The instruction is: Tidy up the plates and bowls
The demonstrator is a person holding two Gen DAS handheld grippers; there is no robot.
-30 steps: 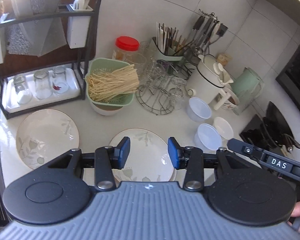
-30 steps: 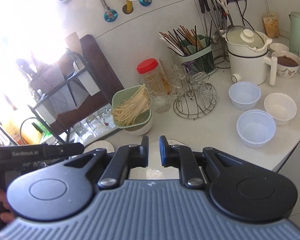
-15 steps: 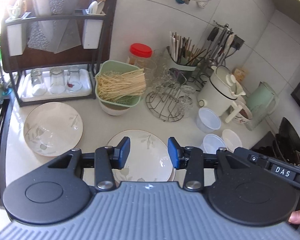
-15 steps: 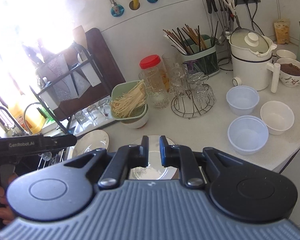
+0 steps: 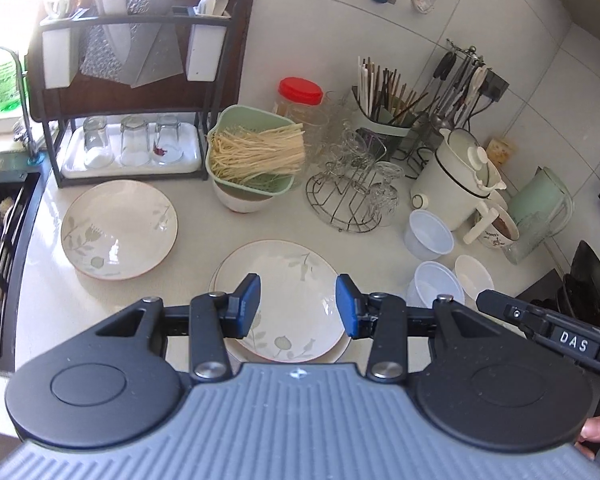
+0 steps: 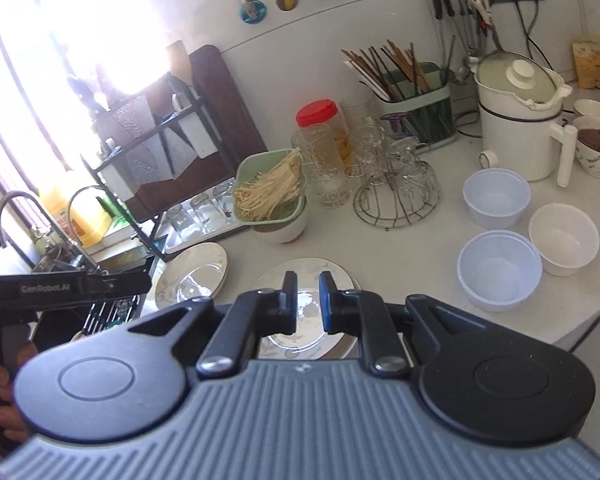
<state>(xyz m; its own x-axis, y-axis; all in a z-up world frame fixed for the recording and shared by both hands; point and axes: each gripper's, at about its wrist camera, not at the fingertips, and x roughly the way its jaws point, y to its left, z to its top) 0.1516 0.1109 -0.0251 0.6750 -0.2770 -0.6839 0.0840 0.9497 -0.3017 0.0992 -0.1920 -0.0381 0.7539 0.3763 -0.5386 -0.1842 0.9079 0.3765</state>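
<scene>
A stack of white leaf-patterned plates (image 5: pixel 288 280) sits on the counter just beyond my left gripper (image 5: pixel 298 306), which is open and empty above its near rim. A single matching plate (image 5: pixel 118 230) lies to the left by the dish rack. The stack (image 6: pixel 340 276) and the single plate (image 6: pixel 192 276) also show in the right wrist view. My right gripper (image 6: pixel 308 306) hovers over the stack, jaws a narrow gap apart, holding nothing. Two translucent plastic bowls (image 6: pixel 498 268) (image 6: pixel 494 196) and a white bowl (image 6: pixel 564 238) stand on the right.
A green strainer of noodles (image 5: pixel 252 152) on a bowl, a wire glass rack (image 5: pixel 348 196), a white pot (image 5: pixel 456 184), a red-lidded jar (image 5: pixel 300 100) and a chopstick holder stand behind. A black dish rack with glasses (image 5: pixel 132 144) is back left; the sink (image 5: pixel 0 240) is far left.
Both grippers have drawn back and up from the counter, so more of the counter and sink shows. The right jaws have opened slightly. No plate or bowl has moved.
</scene>
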